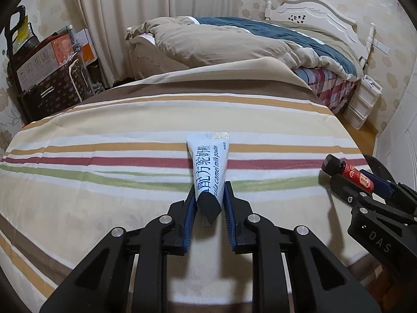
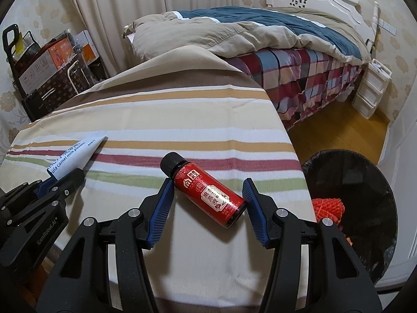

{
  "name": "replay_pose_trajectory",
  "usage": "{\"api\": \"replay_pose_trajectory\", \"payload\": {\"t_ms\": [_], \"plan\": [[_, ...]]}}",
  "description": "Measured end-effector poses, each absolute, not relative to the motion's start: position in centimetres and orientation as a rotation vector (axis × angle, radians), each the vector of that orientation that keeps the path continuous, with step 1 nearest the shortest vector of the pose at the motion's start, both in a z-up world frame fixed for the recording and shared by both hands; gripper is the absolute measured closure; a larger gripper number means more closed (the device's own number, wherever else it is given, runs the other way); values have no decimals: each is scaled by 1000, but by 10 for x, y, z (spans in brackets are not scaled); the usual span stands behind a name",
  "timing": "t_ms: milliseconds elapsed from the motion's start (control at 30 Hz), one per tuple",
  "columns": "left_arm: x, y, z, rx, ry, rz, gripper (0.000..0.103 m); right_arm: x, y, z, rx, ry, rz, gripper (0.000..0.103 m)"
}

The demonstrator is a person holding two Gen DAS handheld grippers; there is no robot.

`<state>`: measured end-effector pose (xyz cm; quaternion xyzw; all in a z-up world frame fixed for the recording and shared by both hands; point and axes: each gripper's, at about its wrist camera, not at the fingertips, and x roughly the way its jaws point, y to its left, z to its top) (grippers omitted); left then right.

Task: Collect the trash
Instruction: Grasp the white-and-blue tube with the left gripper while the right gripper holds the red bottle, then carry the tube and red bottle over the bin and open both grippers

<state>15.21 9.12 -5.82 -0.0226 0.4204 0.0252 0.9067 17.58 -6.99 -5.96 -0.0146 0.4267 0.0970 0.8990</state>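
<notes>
A white-and-blue milk powder sachet (image 1: 208,156) sticks out forward over the striped tablecloth (image 1: 104,143), and my left gripper (image 1: 209,190) is shut on its dark lower end. A small red bottle (image 2: 208,190) with a black cap lies slantwise between the blue pads of my right gripper (image 2: 207,185), which press on its shoulder and base. In the left wrist view the red bottle (image 1: 351,173) and right gripper (image 1: 359,180) sit at the table's right edge. In the right wrist view the sachet (image 2: 75,154) and left gripper (image 2: 60,180) are at the left.
A bin lined with a black bag (image 2: 365,172) stands on the wooden floor just right of the table, with an orange net bundle (image 2: 328,206) inside. Beyond are a bed (image 2: 260,34) with rumpled covers, white drawers (image 2: 370,88) and stacked boxes (image 2: 47,65) at the left.
</notes>
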Motion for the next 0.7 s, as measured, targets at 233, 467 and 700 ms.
{"api": "replay_pose_trajectory", "payload": {"t_ms": [233,467,700], "plan": [[132,84,-57,-35,858,40,81,154,-74,-57,-19,875,203,50],[114,73,-53,-22,841,20,81,131,-82,-52,-3,860,198,50],[98,57,-46,-12,818,-12,81,108,-97,-41,22,831,184,50]]}}
